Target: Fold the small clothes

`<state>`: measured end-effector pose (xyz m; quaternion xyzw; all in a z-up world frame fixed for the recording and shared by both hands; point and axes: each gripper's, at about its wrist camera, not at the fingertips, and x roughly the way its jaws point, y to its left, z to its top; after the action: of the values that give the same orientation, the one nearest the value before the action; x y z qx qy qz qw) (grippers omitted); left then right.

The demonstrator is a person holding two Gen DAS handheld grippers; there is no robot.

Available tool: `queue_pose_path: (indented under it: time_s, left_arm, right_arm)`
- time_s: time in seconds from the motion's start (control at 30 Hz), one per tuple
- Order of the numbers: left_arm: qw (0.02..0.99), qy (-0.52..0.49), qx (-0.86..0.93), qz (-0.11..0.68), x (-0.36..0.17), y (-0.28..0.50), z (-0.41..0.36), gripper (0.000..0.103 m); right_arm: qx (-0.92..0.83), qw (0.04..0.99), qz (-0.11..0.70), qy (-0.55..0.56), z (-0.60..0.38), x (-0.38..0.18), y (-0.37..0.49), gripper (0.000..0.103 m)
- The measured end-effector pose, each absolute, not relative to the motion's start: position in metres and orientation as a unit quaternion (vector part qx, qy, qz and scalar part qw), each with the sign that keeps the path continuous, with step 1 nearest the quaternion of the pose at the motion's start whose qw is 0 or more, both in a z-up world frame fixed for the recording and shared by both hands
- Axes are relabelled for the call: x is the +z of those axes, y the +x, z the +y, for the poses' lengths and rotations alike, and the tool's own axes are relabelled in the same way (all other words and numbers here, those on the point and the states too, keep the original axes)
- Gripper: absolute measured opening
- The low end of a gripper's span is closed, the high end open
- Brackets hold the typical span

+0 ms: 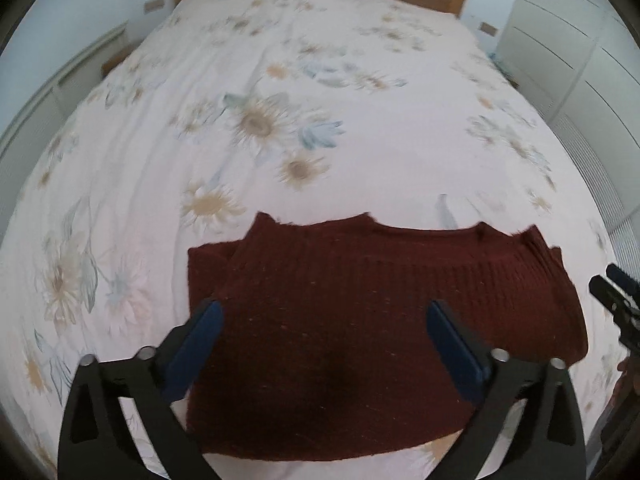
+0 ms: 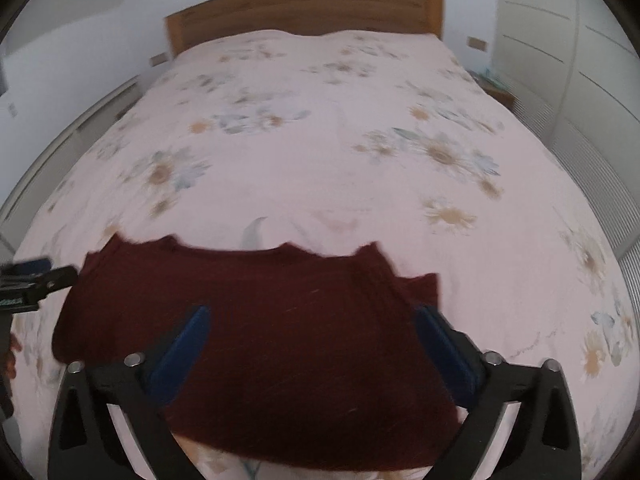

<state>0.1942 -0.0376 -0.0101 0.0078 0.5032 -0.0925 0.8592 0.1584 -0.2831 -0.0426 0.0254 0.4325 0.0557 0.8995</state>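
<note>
**Folded maroon sweater on a flowered bed, both claws spread wide above it**

Seen from two wrist cameras, looking down and forward along each claw toward a wooden headboard (image 2: 304, 4). Dark maroon knit sweater (image 1: 360, 300), already doubled over into a rough rectangle, lying flat near the foot of a bed covered with a pale pink flowered bedspread (image 1: 280, 80). One side panel tucked under at the left edge, a ragged upper edge facing the headboard.

Left claw (image 1: 322, 314) held wide, blue pads apart, nothing pinched between them, poised over the left half of the sweater. Right claw (image 2: 310, 320) likewise wide and empty, poised over the right half; its tip also glimpsed at the far right of the left camera's view. Whether either claw touched the knit could not be told through the blur. White cupboards (image 1: 568, 40) along the right wall.

Likely risks from here: a pad catching the loose knit on a sideways pull and dragging the fold open; a pinch taking only the top layer and so lifting one ply away; uneven lifting by the two claws, skewing the rectangle.
</note>
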Motion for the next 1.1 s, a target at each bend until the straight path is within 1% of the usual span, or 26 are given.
queue_pose_path:
  time_s: [0.13, 0.37, 0.5, 0.83, 0.93, 1.1]
  left_arm:
    - [0.872, 0.04, -0.101, 0.478, -0.02, 0.172, -0.054, 0.102]
    - [0.85, 0.056, -0.114, 0.511, -0.084, 0.15, -0.067, 0.102]
    - [0.839, 0.069, -0.1, 0.53, -0.112, 0.147, -0.061, 0.102]
    - [0.848, 0.039, -0.096, 0.52, -0.12, 0.146, -0.012, 0.102]
    - [0.847, 0.043, -0.097, 0.521, -0.122, 0.145, -0.014, 0.102]
    - [0.843, 0.021, -0.104, 0.528, -0.125, 0.149, -0.012, 0.102]
  right_arm:
    - [0.068, 0.892, 0.448, 0.006, -0.256, -0.069, 0.144, 0.103]
    - [0.062, 0.869, 0.489, -0.034, -0.233, -0.133, 0.125, 0.103]
    - [0.048, 0.869, 0.492, -0.027, -0.247, -0.147, 0.12, 0.103]
    - [0.009, 0.872, 0.488, 0.025, -0.321, -0.157, 0.109, 0.103]
    - [0.019, 0.874, 0.483, 0.048, -0.329, -0.166, 0.107, 0.103]
    - [0.018, 0.875, 0.482, 0.034, -0.322, -0.166, 0.109, 0.103]
